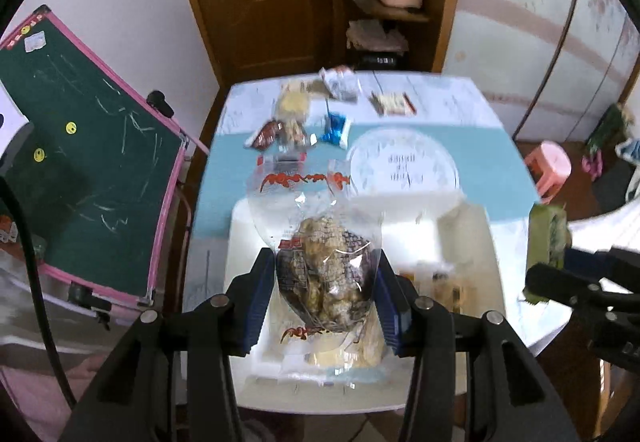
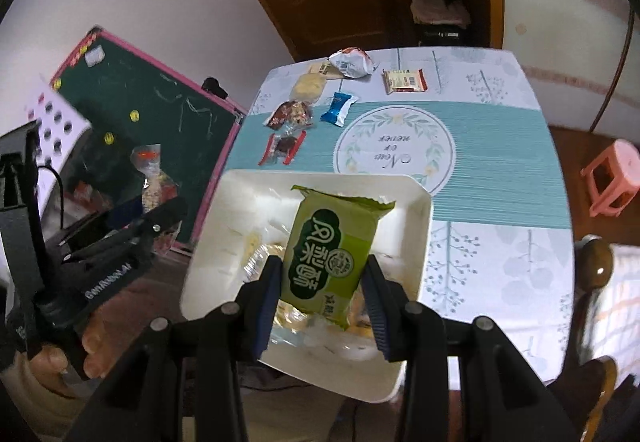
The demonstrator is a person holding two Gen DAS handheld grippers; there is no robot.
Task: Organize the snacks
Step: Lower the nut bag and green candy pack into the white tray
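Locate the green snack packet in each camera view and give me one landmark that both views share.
Left wrist view: the green snack packet is at the right edge, held by the right hand-held gripper, beside the white bin.
Right wrist view: the packet is at lower centre, clamped between the blue pads, above the bin.
Shared landmark: the round wreath print on the tablecloth, just beyond the bin.

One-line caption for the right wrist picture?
Right gripper holds a green snack packet above the white bin.
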